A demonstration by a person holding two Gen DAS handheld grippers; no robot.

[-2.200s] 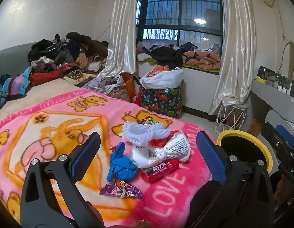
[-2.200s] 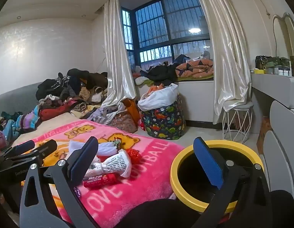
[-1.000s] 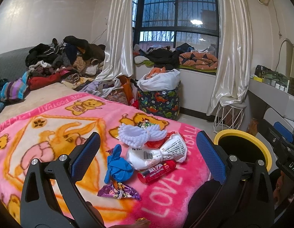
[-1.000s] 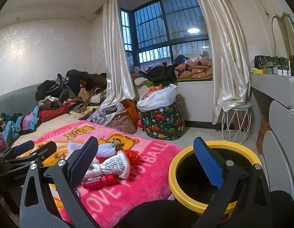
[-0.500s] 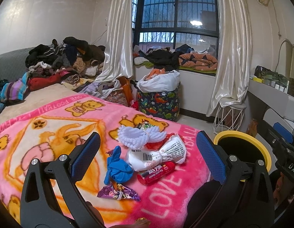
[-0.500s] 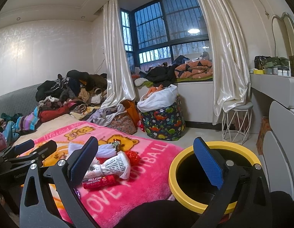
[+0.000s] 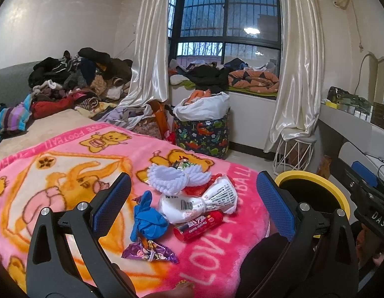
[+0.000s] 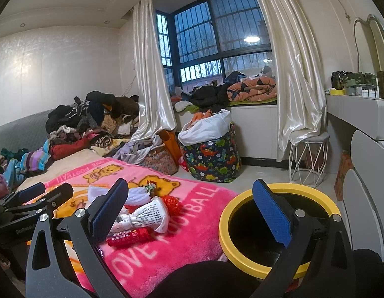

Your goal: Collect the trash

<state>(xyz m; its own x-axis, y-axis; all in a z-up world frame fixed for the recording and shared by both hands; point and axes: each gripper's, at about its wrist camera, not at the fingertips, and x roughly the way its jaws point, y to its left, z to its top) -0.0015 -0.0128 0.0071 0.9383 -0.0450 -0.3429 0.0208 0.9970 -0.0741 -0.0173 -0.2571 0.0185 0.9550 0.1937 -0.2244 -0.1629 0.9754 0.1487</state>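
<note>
On the pink cartoon blanket, a trash cluster: blue wrapper, white plastic bag, red tube, purple candy wrapper, left gripper spread wide above them, right gripper likewise agape, empty, beside yellow-rimmed bin.

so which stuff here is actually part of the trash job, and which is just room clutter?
Job:
- blue crumpled wrapper
- purple candy wrapper
- red tube
- white plastic bag
- white foam net
- yellow-rimmed bin
- left gripper and right gripper, both open

Clutter:
- clothes pile
- dinosaur-print hamper
- wire stool
- pink blanket
</note>
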